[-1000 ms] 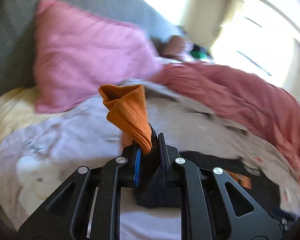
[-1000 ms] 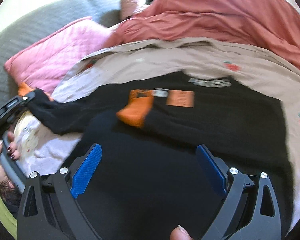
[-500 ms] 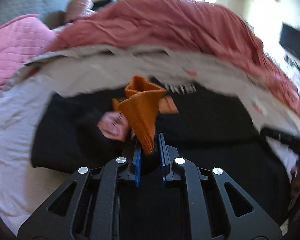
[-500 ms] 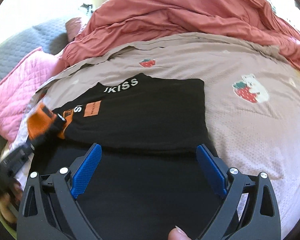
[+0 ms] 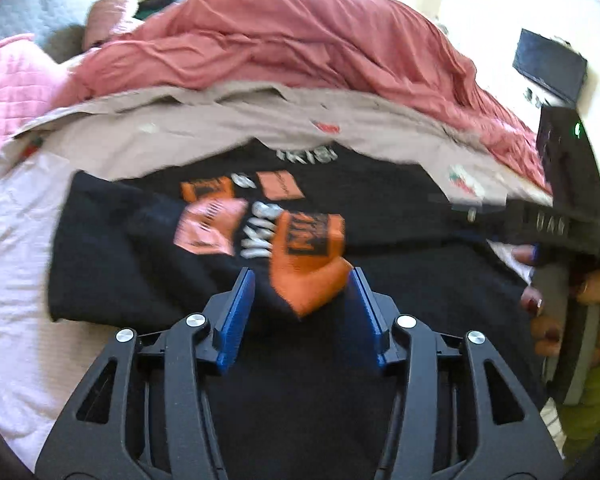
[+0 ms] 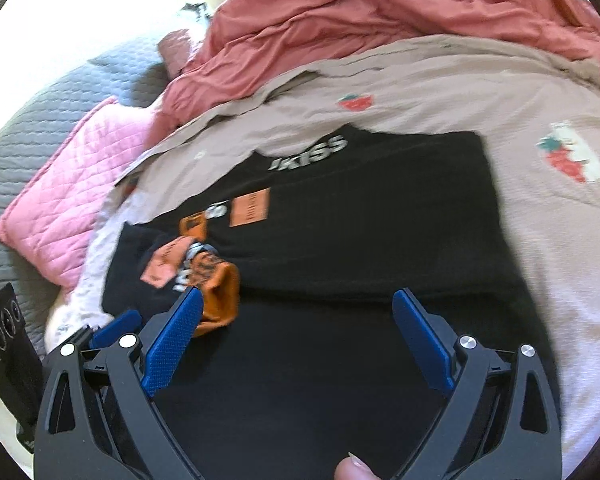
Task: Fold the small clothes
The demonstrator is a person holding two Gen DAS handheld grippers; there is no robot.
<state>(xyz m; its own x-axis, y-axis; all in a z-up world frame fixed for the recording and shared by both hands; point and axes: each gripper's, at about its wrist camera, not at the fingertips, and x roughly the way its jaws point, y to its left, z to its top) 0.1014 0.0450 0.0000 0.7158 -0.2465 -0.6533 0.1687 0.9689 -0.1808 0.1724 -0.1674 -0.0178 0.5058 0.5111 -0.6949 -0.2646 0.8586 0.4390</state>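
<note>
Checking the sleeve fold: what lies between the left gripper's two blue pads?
The orange ribbed cuff of the black printed sweater lies between the opening left gripper, whose pads no longer press it. The left wrist view shows this.

Home bedroom, bed (image 6: 440, 92) lying under a strawberry-print sheet; rumpled red duvet (image 5: 300, 44) bunching behind, pink quilted pillow (image 6: 68, 184) resting beside

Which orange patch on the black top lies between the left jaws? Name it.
The orange cuff, the nearest patch; the flat labels lie farther up the black top.
</note>
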